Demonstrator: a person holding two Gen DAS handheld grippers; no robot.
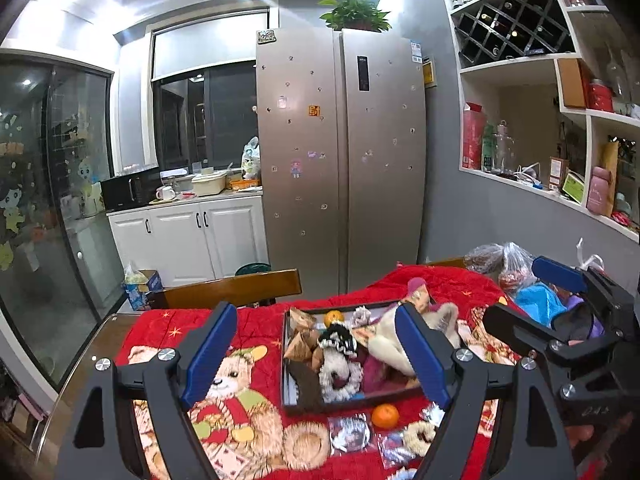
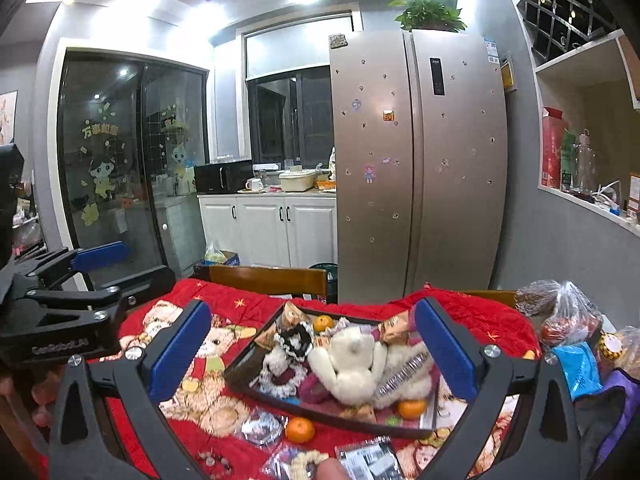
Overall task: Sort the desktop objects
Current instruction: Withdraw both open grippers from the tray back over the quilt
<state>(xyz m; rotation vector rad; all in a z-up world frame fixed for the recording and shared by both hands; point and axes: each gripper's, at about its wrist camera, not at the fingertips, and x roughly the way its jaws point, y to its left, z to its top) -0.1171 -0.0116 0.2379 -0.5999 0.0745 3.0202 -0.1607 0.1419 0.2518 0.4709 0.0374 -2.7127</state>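
Above the red cloth (image 1: 256,332), both the left gripper (image 1: 320,356) and right gripper (image 2: 316,354) are hanging wide open, holding nothing. Below them a tray (image 2: 248,354) is carrying a white plush (image 2: 352,364).

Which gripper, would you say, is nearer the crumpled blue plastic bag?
Right. The right gripper hangs just beside the bag; the left gripper sits farther left, facing the dark tray.

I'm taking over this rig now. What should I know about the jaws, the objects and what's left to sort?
Left gripper: jaws wide open, empty, above the table.
Right gripper: jaws wide open, empty.
Tray on the red cloth already holds a white plush toy, scrunchies and snack packets.
Left outside, near the tray's front edge: an orange, a foil packet and a cream scrunchie.
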